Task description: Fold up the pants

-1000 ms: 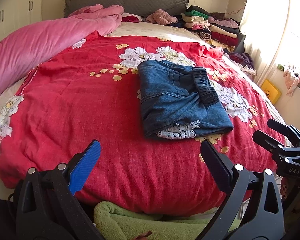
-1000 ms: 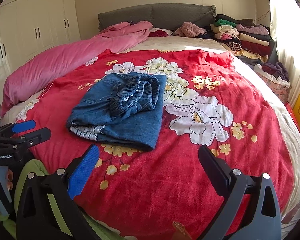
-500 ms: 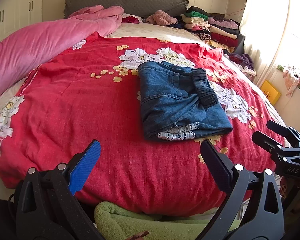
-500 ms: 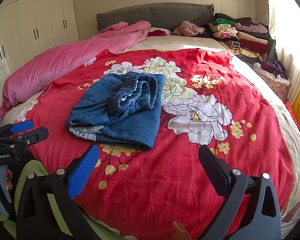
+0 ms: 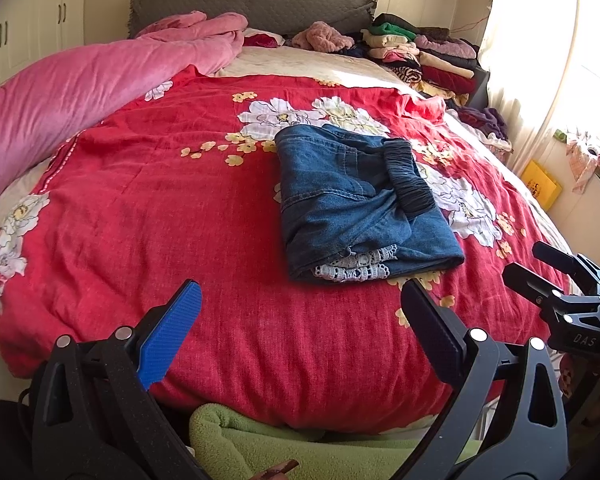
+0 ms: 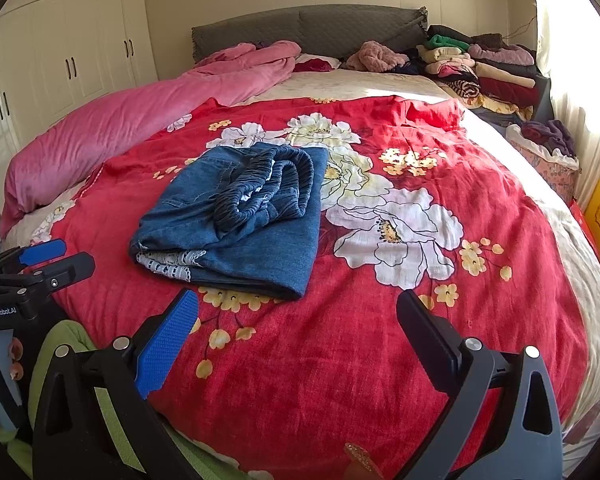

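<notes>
Red bedspread (image 5: 140, 216): folded pants (image 5: 356, 204) (seemingly lengthwise)

We see the blue denim pants (image 5: 356, 200) (image 6: 240, 216) folded into a compact rectangular bundle, lying flat on the red floral bedspread (image 5: 140, 220) (image 6: 380, 340) near the middle of the bed, closer to its foot edge. The gathered elastic waistband sits on top; a white lace hem peeks out at the near end.

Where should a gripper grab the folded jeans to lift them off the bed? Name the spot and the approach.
Grip the folded jeans at the thick near fold edge, coming in low from the foot of the bed. That edge is one clean doubled layer facing both open grippers; the bunched waistband on top would probably pull loose.
</notes>
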The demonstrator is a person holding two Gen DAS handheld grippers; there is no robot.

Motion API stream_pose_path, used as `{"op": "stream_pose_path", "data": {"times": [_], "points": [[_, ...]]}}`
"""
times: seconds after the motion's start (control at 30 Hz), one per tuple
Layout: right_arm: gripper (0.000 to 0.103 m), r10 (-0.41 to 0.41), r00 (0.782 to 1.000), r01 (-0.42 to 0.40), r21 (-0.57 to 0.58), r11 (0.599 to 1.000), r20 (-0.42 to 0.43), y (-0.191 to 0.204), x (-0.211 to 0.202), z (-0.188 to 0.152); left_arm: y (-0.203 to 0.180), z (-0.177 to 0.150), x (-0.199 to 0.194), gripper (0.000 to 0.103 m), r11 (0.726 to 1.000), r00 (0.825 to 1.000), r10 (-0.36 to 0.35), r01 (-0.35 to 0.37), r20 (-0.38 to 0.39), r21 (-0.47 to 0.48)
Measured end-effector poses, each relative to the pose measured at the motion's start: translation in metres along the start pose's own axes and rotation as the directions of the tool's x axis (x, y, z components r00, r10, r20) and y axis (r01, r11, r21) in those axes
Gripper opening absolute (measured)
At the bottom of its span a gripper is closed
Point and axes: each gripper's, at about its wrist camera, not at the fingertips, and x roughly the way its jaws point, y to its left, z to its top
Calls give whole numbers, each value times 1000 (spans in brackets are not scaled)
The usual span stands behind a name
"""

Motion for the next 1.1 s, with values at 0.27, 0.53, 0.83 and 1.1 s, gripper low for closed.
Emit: {"op": "stream_pose_path", "data": {"times": [0.27, 0.53, 0.83, 1.1], "points": [[99, -2, 1000, 2, -7, 1000, 2, 0, 0, 1, 1, 0, 0, 94, 1000, 1000, -6, 6, -2, -4], [99, -4, 1000, 4, -8, 1000, 2, 1, 0, 0, 1, 0, 1, 94, 1000, 1000, 0, 0, -11, -5], [99, -5, 1000, 5, -8, 1000, 4, 0, 0, 0, 1, -1, 2, 94, 1000, 1000, 8, -8, -16, -2], [99, -3, 1000, 3, -17, 1000, -2, 2, 1, 1, 2, 0, 2, 94, 1000, 1000, 16, -16, -18, -1]]}}
